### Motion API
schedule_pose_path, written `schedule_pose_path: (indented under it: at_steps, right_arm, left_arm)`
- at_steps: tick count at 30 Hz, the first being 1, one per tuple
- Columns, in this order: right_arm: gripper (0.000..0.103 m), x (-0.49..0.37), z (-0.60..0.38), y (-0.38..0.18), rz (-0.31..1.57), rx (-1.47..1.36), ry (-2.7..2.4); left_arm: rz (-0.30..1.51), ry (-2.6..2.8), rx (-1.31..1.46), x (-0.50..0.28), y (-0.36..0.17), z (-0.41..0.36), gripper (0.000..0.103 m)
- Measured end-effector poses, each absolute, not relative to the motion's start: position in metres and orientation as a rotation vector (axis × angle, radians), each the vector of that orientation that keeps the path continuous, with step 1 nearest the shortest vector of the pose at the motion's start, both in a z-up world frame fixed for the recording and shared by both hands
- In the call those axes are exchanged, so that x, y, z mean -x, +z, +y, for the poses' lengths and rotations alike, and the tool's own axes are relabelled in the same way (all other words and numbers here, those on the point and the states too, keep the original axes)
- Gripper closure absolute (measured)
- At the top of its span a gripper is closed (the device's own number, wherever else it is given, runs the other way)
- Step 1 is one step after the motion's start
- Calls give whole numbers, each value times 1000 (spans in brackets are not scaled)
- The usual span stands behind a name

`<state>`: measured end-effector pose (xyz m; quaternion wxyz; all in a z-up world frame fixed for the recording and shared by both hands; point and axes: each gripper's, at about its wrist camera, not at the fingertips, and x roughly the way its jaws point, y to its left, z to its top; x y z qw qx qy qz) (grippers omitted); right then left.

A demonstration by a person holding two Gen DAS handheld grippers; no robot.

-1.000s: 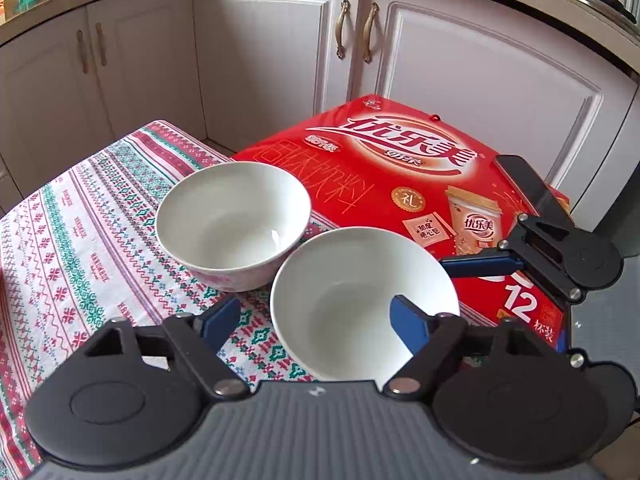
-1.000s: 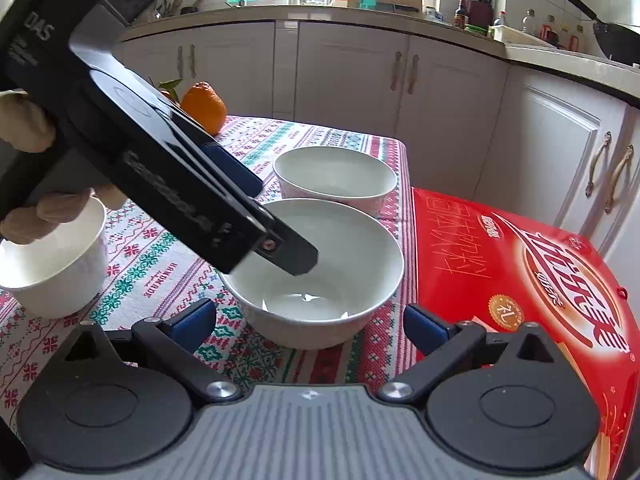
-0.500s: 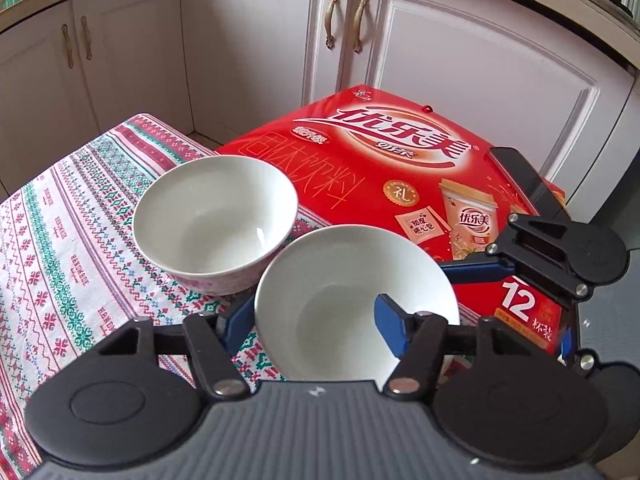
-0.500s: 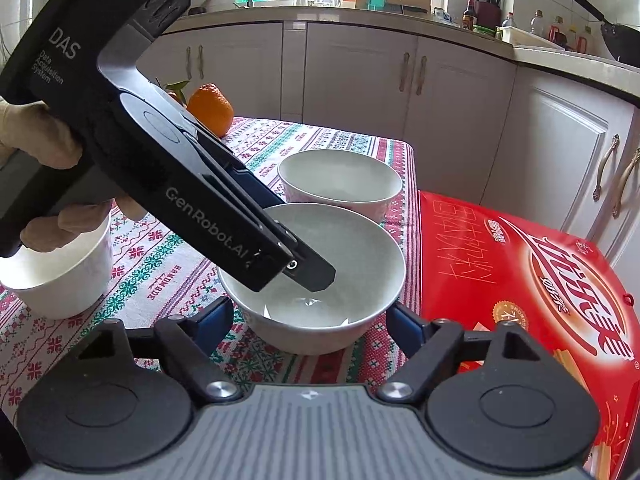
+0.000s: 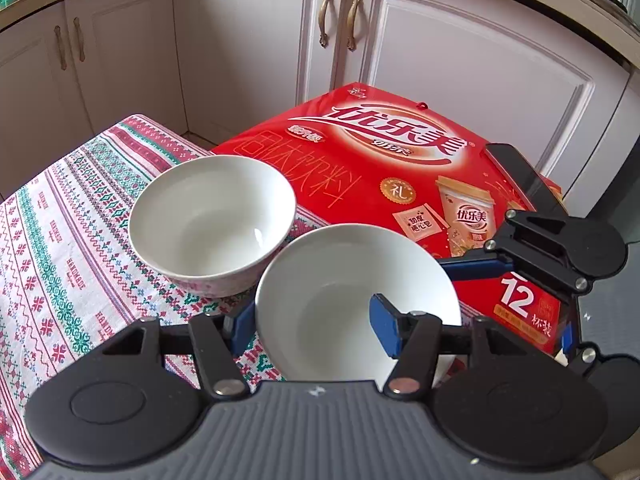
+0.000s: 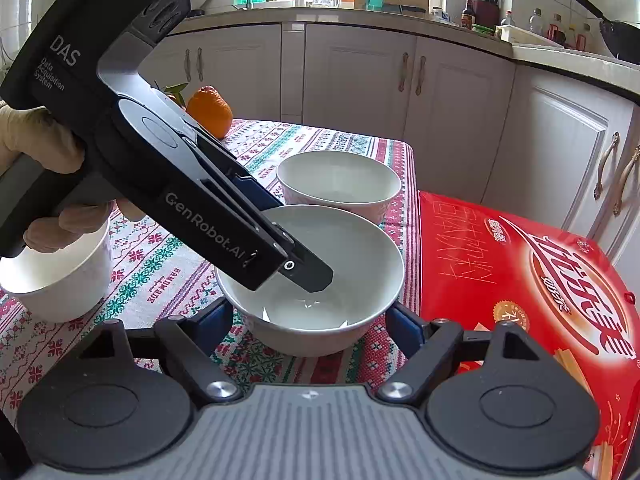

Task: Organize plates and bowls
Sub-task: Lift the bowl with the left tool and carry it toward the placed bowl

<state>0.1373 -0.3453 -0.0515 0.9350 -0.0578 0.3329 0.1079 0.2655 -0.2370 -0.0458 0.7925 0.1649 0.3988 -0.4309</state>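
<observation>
A white bowl (image 5: 352, 300) stands on the patterned tablecloth, near bowl in both views (image 6: 344, 248). My left gripper (image 5: 312, 326) straddles its near rim, one blue pad inside, one outside, jaws closing but a gap still shows. My right gripper (image 6: 308, 320) is open with its blue pads either side of the same bowl's base. A second white bowl (image 5: 212, 220) with pink marks stands just behind (image 6: 340, 180). A third white bowl (image 6: 56, 280) stands at the left.
A large red drinks box (image 5: 384, 160) lies at the table's right edge, also in the right wrist view (image 6: 540, 280). An orange (image 6: 210, 110) sits at the table's far side. White cabinets (image 5: 260, 40) stand close behind the table.
My left gripper has moved onto the near bowl's rim and its jaws have narrowed around it. My right gripper has moved in until its pads flank the bowl.
</observation>
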Motion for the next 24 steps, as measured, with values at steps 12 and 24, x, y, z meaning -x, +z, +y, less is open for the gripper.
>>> schedule_pose_path:
  at_steps: [12,24]
  right_arm:
    - [16,-125,-337,-41,689,103,243]
    - [16,-97,-317,-24,687,108,271]
  left_arm:
    - [861,-934,-358,-248,-37,-224,44]
    - [827,-919,-351,-213,-18,-198,44]
